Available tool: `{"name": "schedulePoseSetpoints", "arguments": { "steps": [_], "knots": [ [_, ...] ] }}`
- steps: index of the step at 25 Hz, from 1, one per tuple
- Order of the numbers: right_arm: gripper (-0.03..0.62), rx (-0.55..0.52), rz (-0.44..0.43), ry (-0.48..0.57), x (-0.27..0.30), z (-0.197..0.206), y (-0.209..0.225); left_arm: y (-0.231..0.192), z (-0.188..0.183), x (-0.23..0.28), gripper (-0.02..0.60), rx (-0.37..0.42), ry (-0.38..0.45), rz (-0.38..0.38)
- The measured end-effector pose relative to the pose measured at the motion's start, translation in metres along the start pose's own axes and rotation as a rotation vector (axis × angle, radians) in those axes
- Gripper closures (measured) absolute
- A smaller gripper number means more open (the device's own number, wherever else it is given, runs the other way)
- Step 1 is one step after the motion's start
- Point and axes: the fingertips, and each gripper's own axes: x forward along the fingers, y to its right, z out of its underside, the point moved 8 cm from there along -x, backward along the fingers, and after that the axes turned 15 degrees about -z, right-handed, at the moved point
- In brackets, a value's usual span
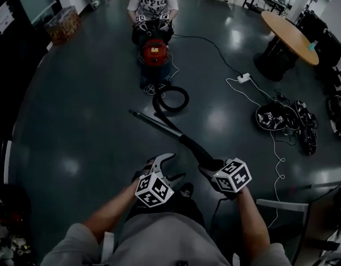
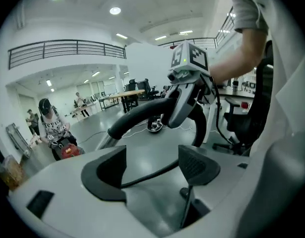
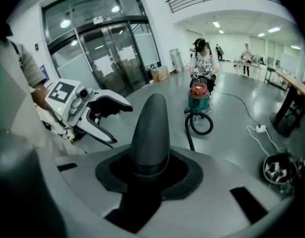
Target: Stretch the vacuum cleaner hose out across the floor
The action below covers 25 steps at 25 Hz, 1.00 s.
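The dark, glossy floor (image 1: 76,126) spreads wide to a round desk (image 1: 289,35). My right fingers (image 3: 187,170) grip the vacuum hose (image 3: 150,128); my left fingers (image 2: 197,165) stand apart, empty.

A: Can you see the pads of the right claw (image 1: 211,168)?
B: No. In the right gripper view the hose (image 3: 151,128) fills the gap and covers both of them. In the head view the claw's own body lies over its tips.
A: Where does the hose meet the vacuum cleaner (image 1: 153,57)?
B: The joint is too small to make out, and so is the print on the yellow label.
A: And the person (image 1: 152,3) behind it?
B: The head is cut off by the top edge, and the legs are hidden behind the machine.
A: That dark heap (image 1: 275,117) on the floor at the right?
B: It's tangled and dim, so I can't tell what the pieces are
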Motion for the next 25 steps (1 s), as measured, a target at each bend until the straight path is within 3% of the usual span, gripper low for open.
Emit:
{"name": "schedulePoseSetpoints", "arguments": {
  "steps": [4, 7, 11, 15, 22, 25],
  "knots": [
    [0.474, 0.152, 0.060, 0.174, 0.042, -0.003, -0.050, -0.017, 0.036, -0.046, 0.249, -0.171, 0.028, 0.109],
    [0.474, 0.244, 0.145, 0.257, 0.071, -0.001, -0.090, -0.034, 0.052, -0.086, 0.249, -0.361, 0.063, 0.132],
    [0.474, 0.310, 0.272, 0.316, 0.101, 0.005, -0.147, -0.043, 0.067, -0.124, 0.249, -0.599, 0.032, 0.159],
    [0.474, 0.355, 0.364, 0.339, 0.122, 0.015, -0.201, -0.041, 0.064, -0.144, 0.249, -0.809, -0.023, 0.268],
    [0.474, 0.377, 0.444, 0.404, 0.146, 0.055, -0.272, -0.001, 0.075, -0.159, 0.249, -0.938, -0.164, 0.382],
    [0.474, 0.372, 0.447, 0.430, 0.151, 0.065, -0.290, 0.019, 0.073, -0.170, 0.249, -0.944, -0.196, 0.425]
  ]
}}
